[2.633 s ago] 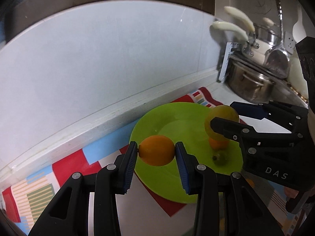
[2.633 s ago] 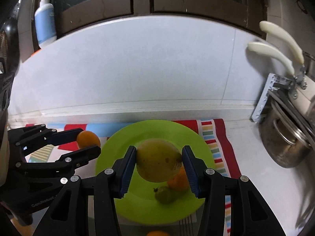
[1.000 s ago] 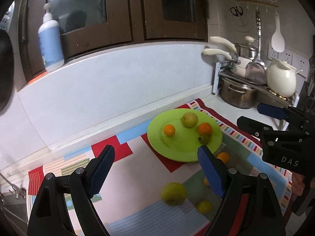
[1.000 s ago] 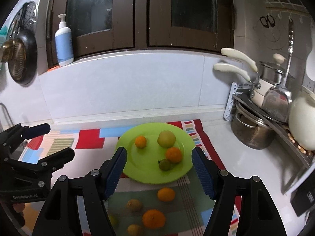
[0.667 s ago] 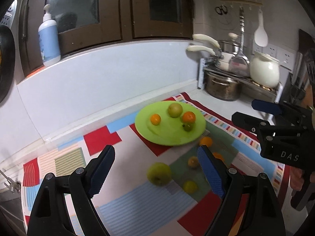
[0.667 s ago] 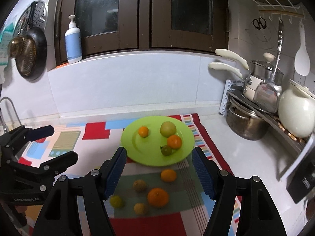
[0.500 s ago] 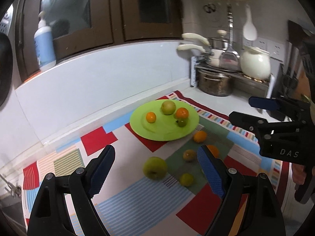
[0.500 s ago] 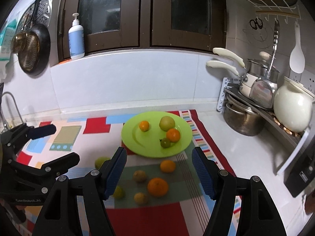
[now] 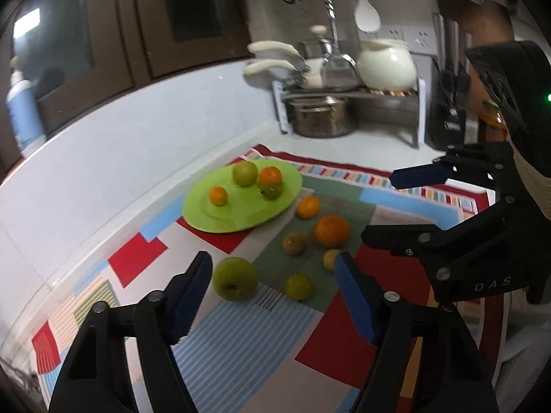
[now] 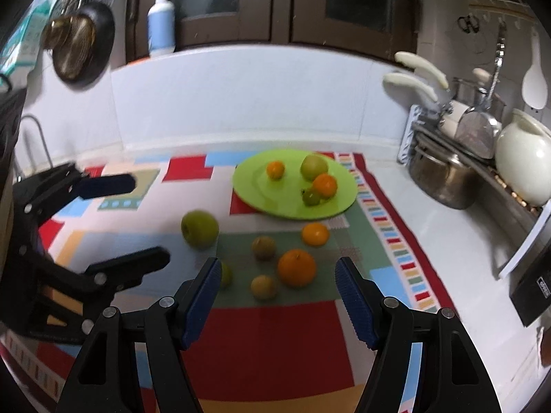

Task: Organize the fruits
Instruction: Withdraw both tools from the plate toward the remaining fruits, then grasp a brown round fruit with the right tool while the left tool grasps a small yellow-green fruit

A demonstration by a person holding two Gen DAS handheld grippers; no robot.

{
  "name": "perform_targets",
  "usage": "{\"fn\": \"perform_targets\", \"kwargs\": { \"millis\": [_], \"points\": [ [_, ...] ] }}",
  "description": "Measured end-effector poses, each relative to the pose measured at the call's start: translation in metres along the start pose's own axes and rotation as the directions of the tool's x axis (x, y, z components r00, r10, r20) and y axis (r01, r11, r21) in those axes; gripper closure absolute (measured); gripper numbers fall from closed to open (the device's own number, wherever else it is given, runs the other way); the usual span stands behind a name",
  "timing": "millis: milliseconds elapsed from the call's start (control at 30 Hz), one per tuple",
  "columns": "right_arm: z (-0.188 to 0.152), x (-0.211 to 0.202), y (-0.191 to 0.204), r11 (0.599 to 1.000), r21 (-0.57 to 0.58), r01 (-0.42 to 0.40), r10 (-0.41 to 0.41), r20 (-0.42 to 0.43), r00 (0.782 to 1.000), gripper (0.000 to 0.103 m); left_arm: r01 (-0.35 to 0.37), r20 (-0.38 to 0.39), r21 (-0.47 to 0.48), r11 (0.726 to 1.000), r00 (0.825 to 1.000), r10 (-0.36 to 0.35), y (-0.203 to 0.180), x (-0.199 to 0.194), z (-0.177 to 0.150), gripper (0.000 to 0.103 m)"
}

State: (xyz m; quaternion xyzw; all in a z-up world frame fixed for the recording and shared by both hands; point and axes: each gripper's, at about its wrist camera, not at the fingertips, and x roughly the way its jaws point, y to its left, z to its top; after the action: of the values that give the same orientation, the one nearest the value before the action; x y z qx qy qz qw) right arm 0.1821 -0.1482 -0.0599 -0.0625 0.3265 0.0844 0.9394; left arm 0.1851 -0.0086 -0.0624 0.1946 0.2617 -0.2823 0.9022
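- My left tool [image 9: 272,272] is empty and its jaws are closing. The big green apple [image 9: 235,282] sits between them, not touched yet.
- My right tool [image 10: 277,280] is open and holds nothing, above the big orange [image 10: 297,267].
- The fruits are round and smooth. A bump could make them roll off the mat [image 10: 275,340] on the tabletop.
- My two tools are close and might knock together.
- Four fruits sit on the green plate [image 10: 255,186]. Six more lie on the mat near it.
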Motion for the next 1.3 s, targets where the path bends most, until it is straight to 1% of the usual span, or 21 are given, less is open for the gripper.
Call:
{"fn": "perform_targets", "kwargs": {
  "millis": [67, 133, 267, 333, 400, 467, 667, 767, 833, 900, 967, 1000, 1033, 1100, 1300],
  "points": [
    [-0.004, 0.007, 0.003, 1.0, -0.021, -0.007, 0.007, -0.021, 1.0, 0.036, 0.02, -0.017, 0.022, 1.0, 1.0, -0.02, -0.002, 0.008, -0.005, 0.036],
    [-0.006, 0.014, 0.004, 0.999, -0.034, -0.015, 0.013, -0.038, 0.999, 0.042, 0.046, -0.038, 0.039, 0.998, 0.998, -0.044, -0.003, 0.017, -0.009, 0.041],
    [-0.011, 0.031, 0.003, 0.998, -0.044, -0.04, 0.036, -0.083, 0.996, 0.049, 0.091, -0.079, 0.056, 0.994, 0.993, -0.086, -0.004, 0.034, -0.016, 0.046],
    [-0.014, 0.04, 0.002, 0.998, -0.045, -0.054, 0.049, -0.107, 0.993, 0.052, 0.107, -0.097, 0.056, 0.993, 0.99, -0.102, -0.004, 0.042, -0.018, 0.052],
    [-0.017, 0.05, 0.001, 0.997, -0.039, -0.068, 0.063, -0.133, 0.989, 0.056, 0.125, -0.115, 0.046, 0.991, 0.986, -0.119, -0.001, 0.05, -0.02, 0.055],
    [-0.019, 0.057, 0.0, 0.996, -0.033, -0.078, 0.072, -0.152, 0.986, 0.058, 0.14, -0.13, 0.036, 0.989, 0.982, -0.134, 0.0, 0.057, -0.021, 0.059],
    [-0.022, 0.073, -0.002, 0.993, -0.017, -0.113, 0.107, -0.189, 0.976, 0.062, 0.175, -0.16, 0.007, 0.985, 0.972, -0.171, 0.001, 0.075, -0.024, 0.062],
    [-0.022, 0.081, -0.003, 0.992, -0.011, -0.124, 0.12, -0.201, 0.972, 0.062, 0.19, -0.176, -0.021, 0.981, 0.966, -0.191, 0.004, 0.082, -0.025, 0.064],
    [-0.022, 0.086, -0.004, 0.991, -0.001, -0.133, 0.13, -0.21, 0.969, 0.067, 0.205, -0.185, -0.043, 0.978, 0.96, -0.21, 0.005, 0.086, -0.026, 0.064],
    [-0.022, 0.09, -0.005, 0.989, 0.009, -0.145, 0.144, -0.217, 0.966, 0.068, 0.211, -0.192, -0.065, 0.975, 0.956, -0.22, 0.005, 0.089, -0.027, 0.065],
    [-0.021, 0.092, -0.006, 0.989, 0.015, -0.149, 0.148, -0.221, 0.964, 0.07, 0.217, -0.197, -0.092, 0.972, 0.953, -0.231, 0.008, 0.091, -0.027, 0.067],
    [-0.021, 0.093, -0.006, 0.988, 0.019, -0.154, 0.154, -0.223, 0.963, 0.073, 0.218, -0.201, -0.103, 0.971, 0.951, -0.235, 0.008, 0.093, -0.027, 0.069],
    [-0.021, 0.094, -0.006, 0.988, 0.021, -0.156, 0.157, -0.224, 0.962, 0.073, 0.222, -0.202, -0.116, 0.968, 0.949, -0.242, 0.009, 0.094, -0.027, 0.071],
    [-0.021, 0.094, -0.007, 0.987, 0.026, -0.157, 0.159, -0.223, 0.962, 0.073, 0.22, -0.197, -0.133, 0.966, 0.95, -0.243, 0.01, 0.094, -0.026, 0.073],
    [-0.023, 0.086, -0.006, 0.989, 0.036, -0.147, 0.151, -0.207, 0.967, 0.073, 0.204, -0.187, -0.164, 0.965, 0.954, -0.233, 0.009, 0.088, -0.025, 0.073]
  ]
}}
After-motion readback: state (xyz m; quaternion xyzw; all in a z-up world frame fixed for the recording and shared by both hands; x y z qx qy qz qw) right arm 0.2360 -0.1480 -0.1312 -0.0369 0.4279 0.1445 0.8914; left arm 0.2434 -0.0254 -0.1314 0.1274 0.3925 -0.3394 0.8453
